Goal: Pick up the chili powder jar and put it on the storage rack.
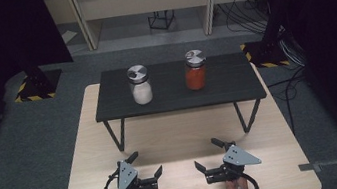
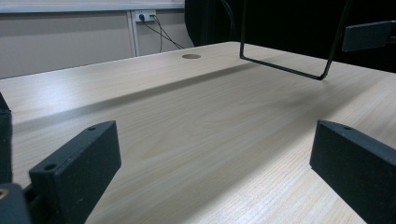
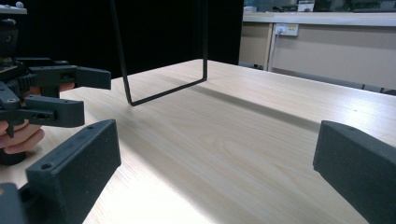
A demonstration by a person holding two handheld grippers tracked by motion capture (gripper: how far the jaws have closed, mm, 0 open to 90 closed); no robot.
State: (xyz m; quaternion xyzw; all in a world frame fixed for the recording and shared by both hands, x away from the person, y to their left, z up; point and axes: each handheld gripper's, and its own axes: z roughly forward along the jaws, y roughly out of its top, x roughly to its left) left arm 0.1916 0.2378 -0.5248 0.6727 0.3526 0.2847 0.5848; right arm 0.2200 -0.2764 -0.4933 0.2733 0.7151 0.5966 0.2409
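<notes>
While both jaw pairs are held apart and empty, the white-filled glass jar (image 1: 140, 85) is faced by the left gripper (image 1: 146, 165), the red-filled glass jar (image 1: 195, 70) by the right gripper (image 1: 209, 154), both upright ahead.

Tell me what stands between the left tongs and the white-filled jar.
Nothing visible. The left tongs sit open on the light table; the white-filled jar stands higher up, on the dark raised shelf, whose front edge lies between them.

Bare wooden table (image 1: 179, 143) lies open between the near edge and the black raised shelf (image 1: 177, 98); its wire legs (image 1: 117, 132) flank a passable gap beneath. Two jars, white jar (image 1: 140, 85) and red jar (image 1: 194, 70), stand well apart on top.
</notes>
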